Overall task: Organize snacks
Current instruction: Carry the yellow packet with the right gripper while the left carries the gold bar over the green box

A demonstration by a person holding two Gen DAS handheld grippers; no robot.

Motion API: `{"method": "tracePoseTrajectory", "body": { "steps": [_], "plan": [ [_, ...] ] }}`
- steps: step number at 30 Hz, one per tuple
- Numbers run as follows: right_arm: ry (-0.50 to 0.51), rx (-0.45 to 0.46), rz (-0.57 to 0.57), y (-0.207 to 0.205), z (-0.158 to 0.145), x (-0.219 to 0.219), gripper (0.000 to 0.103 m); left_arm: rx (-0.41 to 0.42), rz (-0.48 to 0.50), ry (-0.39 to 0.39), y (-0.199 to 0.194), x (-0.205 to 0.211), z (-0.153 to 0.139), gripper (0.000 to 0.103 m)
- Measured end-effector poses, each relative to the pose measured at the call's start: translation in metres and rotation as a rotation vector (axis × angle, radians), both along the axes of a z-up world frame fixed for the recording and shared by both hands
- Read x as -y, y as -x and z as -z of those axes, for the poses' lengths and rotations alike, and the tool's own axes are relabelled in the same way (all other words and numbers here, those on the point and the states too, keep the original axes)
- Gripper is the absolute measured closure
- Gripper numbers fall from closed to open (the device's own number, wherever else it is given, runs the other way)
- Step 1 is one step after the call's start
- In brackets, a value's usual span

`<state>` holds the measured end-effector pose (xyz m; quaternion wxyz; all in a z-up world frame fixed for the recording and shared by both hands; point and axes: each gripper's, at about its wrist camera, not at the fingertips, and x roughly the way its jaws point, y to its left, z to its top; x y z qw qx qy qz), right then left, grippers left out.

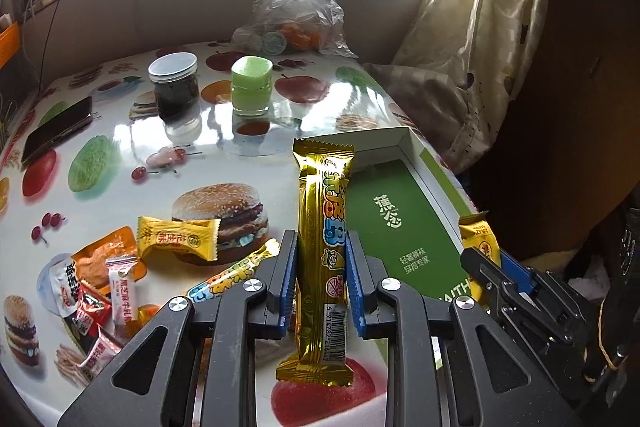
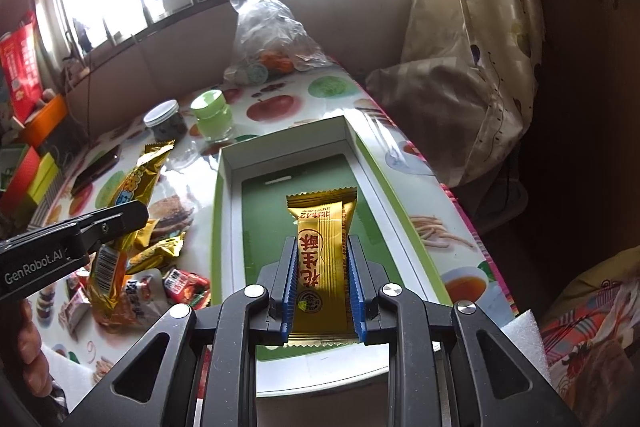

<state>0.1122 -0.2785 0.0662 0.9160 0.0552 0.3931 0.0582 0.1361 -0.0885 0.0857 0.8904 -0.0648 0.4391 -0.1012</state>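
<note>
Gold bar (image 1: 323,251) clamped between left claw (image 1: 322,279) pads

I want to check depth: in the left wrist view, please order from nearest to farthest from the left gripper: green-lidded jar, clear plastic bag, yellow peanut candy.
1. Yellow peanut candy, just left of the left gripper.
2. Green-lidded jar, mid-table.
3. Clear plastic bag, far edge by the window.

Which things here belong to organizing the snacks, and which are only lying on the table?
For the job:
- long gold snack bar in left gripper
- gold peanut candy pack in right gripper
- green box
- loose snack packets

Lying about:
- dark jar
- green-lidded jar
- phone
- plastic bag
</note>
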Motion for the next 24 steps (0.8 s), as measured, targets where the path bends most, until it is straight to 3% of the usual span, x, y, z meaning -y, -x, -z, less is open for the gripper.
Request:
{"method": "tracePoseTrajectory", "body": {
  "steps": [24],
  "plan": [
    [0.02, -0.09, 0.008, -0.028, 0.036, 0.024, 0.081, -0.097, 0.133, 0.03, -0.024, 0.067, 0.031, 0.079]
  ]
}}
